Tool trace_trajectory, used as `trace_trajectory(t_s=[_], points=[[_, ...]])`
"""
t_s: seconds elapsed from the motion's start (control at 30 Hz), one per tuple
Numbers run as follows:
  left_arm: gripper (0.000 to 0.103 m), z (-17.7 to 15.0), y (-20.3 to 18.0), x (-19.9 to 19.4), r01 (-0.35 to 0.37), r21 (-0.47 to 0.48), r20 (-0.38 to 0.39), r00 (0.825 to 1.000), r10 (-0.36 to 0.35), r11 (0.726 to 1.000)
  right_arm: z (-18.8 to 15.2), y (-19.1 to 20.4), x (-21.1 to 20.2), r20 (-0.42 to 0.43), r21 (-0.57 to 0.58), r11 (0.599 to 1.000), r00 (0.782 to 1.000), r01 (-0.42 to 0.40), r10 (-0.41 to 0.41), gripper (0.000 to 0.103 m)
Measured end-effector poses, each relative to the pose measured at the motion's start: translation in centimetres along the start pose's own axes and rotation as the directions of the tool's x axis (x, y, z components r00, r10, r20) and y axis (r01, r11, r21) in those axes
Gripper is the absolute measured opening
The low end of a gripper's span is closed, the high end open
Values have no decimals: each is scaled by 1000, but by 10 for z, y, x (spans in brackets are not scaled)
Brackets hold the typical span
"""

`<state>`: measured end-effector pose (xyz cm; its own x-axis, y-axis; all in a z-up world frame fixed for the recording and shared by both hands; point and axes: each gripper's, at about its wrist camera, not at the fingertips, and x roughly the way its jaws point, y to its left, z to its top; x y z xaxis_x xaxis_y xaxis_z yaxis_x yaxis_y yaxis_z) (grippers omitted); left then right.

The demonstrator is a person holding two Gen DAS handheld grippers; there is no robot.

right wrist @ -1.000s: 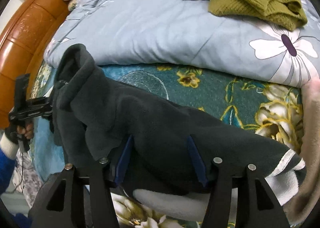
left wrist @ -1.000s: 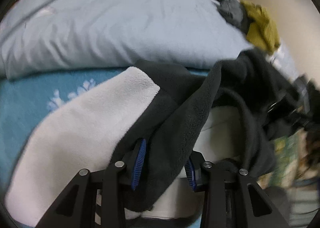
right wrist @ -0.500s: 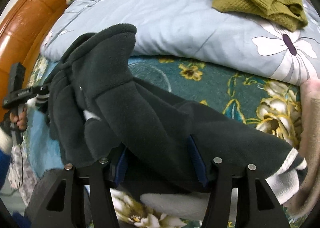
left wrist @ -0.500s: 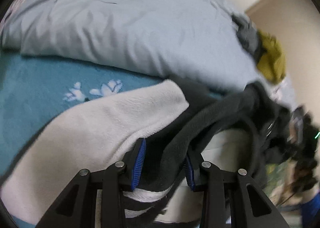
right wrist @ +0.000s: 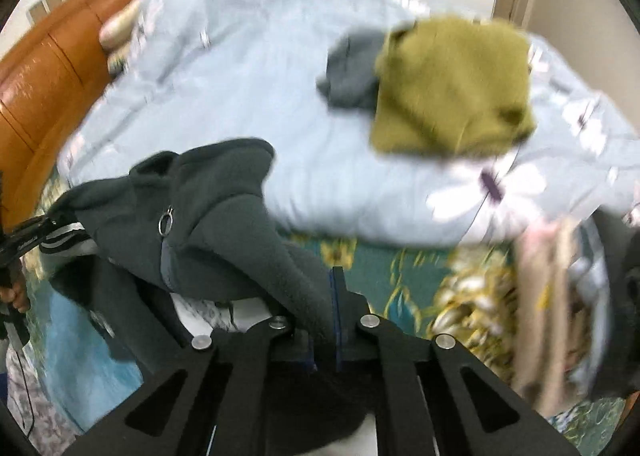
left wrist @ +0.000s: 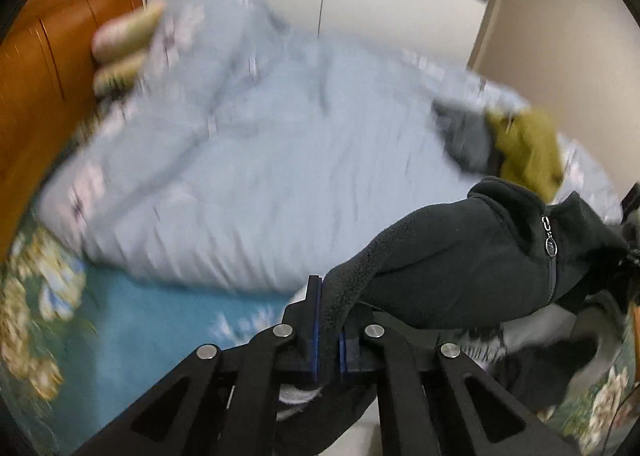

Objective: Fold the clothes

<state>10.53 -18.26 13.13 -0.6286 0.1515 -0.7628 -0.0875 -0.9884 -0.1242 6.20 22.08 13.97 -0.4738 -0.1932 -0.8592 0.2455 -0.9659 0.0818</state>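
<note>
A dark grey fleece jacket (left wrist: 460, 260) with a zip collar and white lining hangs stretched between both grippers above the bed. My left gripper (left wrist: 329, 330) is shut on one edge of the fleece, its blue pads pressed close. In the right wrist view the same jacket (right wrist: 224, 223) trails to the left, its zip ring showing. My right gripper (right wrist: 326, 320) is shut on another fold of it. The lower part of the jacket droops out of sight below the fingers.
A pale blue quilt (left wrist: 256, 183) covers the bed over a teal flowered sheet (right wrist: 400, 276). An olive knit sweater (right wrist: 452, 87) and a grey garment (right wrist: 352, 67) lie on the quilt. An orange wooden headboard (left wrist: 36, 103) stands left. Pinkish cloth (right wrist: 544, 296) lies at the right.
Both grippers have closed tight on the fleece and lifted it off the bed. Both views have tilted upward, now showing the wall and headboard. The white lining has dropped below.
</note>
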Motion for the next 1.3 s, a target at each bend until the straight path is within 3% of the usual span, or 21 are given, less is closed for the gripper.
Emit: trace_trajectory(t_s=[0.2, 0.4, 0.47, 0.6, 0.8, 1.0, 1.13, 1.2, 1.27, 1.3], points=[[6, 60, -22, -71, -25, 27, 189, 982, 19, 999, 23, 15, -87, 182, -11, 1000, 983, -18, 20, 6], [6, 78, -19, -160, -11, 17, 346, 938, 4, 1000, 40, 46, -188, 388, -63, 998, 921, -1, 25, 6], [6, 76, -19, -185, -15, 29, 386, 922, 2, 999, 41, 53, -223, 453, -71, 997, 891, 1, 32, 6], [6, 56, -20, -228, -8, 50, 436, 900, -15, 999, 28, 60, -267, 522, -92, 996, 852, 11, 38, 6], [6, 11, -21, -278, -22, 72, 483, 875, -16, 997, -16, 63, -300, 545, -147, 989, 836, 30, 55, 6], [6, -3, -29, -379, -93, 205, 561, 827, -39, 974, -15, 68, -341, 545, -231, 972, 824, -28, 153, 6], [7, 15, -21, -409, -131, 257, 547, 837, -32, 958, -12, 71, -369, 538, -290, 955, 813, -68, 221, 6], [7, 22, -19, -400, -141, 269, 517, 856, -19, 953, -10, 73, -383, 533, -319, 944, 807, -87, 255, 6], [7, 27, -13, -368, -125, 267, 457, 889, -12, 956, -9, 75, -397, 528, -347, 932, 799, -106, 288, 6], [8, 26, -10, -347, -119, 264, 421, 907, -3, 957, -5, 75, -392, 508, -349, 929, 810, -119, 294, 6]])
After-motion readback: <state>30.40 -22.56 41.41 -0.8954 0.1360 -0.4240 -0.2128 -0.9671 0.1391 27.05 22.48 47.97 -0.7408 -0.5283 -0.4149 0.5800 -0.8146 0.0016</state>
